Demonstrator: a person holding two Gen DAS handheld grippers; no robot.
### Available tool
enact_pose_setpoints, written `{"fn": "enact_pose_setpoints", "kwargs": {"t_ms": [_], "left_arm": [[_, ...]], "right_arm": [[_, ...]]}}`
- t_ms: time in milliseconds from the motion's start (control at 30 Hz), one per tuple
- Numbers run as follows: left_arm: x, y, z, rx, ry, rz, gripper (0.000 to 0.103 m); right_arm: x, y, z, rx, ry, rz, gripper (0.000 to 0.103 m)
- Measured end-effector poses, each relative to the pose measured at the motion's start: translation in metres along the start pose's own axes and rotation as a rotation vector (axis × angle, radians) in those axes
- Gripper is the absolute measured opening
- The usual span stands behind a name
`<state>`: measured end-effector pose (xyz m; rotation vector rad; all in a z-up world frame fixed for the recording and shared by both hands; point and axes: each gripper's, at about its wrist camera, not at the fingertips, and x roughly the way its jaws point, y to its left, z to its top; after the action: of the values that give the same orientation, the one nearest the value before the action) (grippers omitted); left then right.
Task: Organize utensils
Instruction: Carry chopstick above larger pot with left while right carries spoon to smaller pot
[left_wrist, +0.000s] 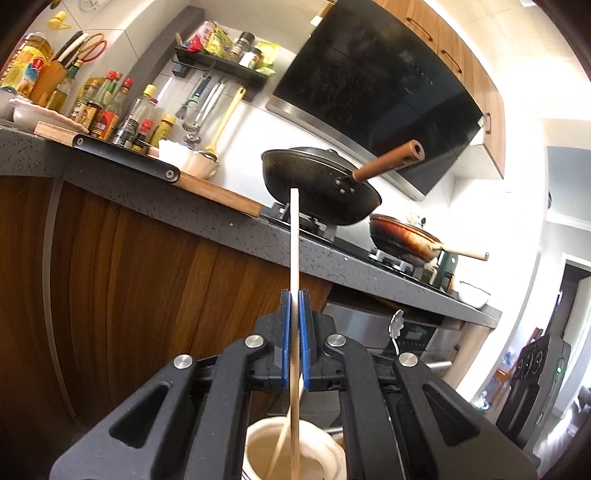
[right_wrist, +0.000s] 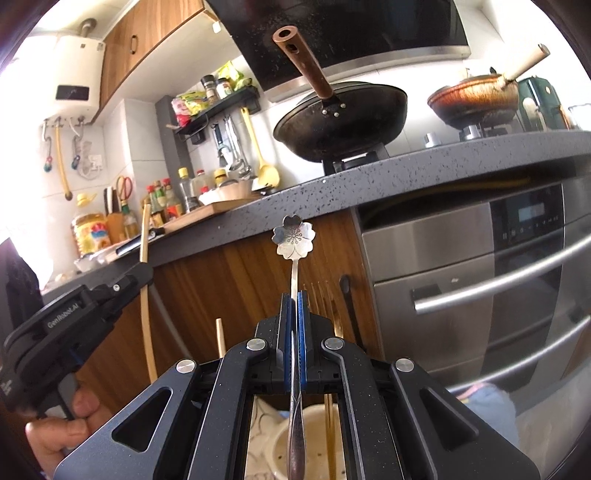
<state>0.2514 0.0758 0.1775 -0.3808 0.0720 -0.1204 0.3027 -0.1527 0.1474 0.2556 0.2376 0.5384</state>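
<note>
My left gripper (left_wrist: 294, 295) is shut on a pale wooden chopstick (left_wrist: 294, 240) that stands upright, its lower end in a cream ceramic holder (left_wrist: 325, 446) below the jaws. A second chopstick leans in that holder. My right gripper (right_wrist: 294, 295) is shut on a silver spoon (right_wrist: 294, 237) with a flower-shaped end pointing up; its lower end hangs over a cream holder (right_wrist: 277, 443). A gold fork (right_wrist: 325, 295), a black utensil (right_wrist: 347, 295) and a chopstick (right_wrist: 220, 336) stand behind. The left gripper (right_wrist: 142, 267) and its chopstick show at the left of the right wrist view.
A grey counter (left_wrist: 207, 221) over wooden cabinets runs ahead, with a black wok (left_wrist: 317, 184), a brown pan (left_wrist: 402, 236), a cutting board (left_wrist: 207, 188) and sauce bottles (left_wrist: 110, 114). A steel oven (right_wrist: 480, 280) is at the right. Utensils hang on the wall rack (right_wrist: 236, 147).
</note>
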Motion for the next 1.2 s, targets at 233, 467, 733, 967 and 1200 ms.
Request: {"fn": "enact_pose_setpoints", "kwargs": {"t_ms": [233, 467, 733, 967, 1200], "left_arm": [[0.008, -0.003, -0.010, 0.057, -0.019, 0.036, 0.004], [0.015, -0.013, -0.035, 0.140, 0.047, 0.050, 0.004], [0.011, -0.017, -0.054, 0.212, 0.132, 0.070, 0.004], [0.015, -0.019, -0.066, 0.263, 0.244, 0.107, 0.004], [0.020, -0.017, -0.067, 0.273, 0.303, 0.115, 0.004]], "right_arm": [[0.011, 0.004, -0.007, -0.072, -0.025, -0.071, 0.004], [0.018, 0.003, -0.024, -0.124, 0.002, -0.079, 0.004], [0.010, -0.003, -0.041, -0.159, 0.058, -0.103, 0.004], [0.000, -0.004, -0.047, -0.190, 0.111, -0.130, 0.004], [0.007, -0.002, -0.055, -0.187, 0.162, -0.130, 0.004]]}}
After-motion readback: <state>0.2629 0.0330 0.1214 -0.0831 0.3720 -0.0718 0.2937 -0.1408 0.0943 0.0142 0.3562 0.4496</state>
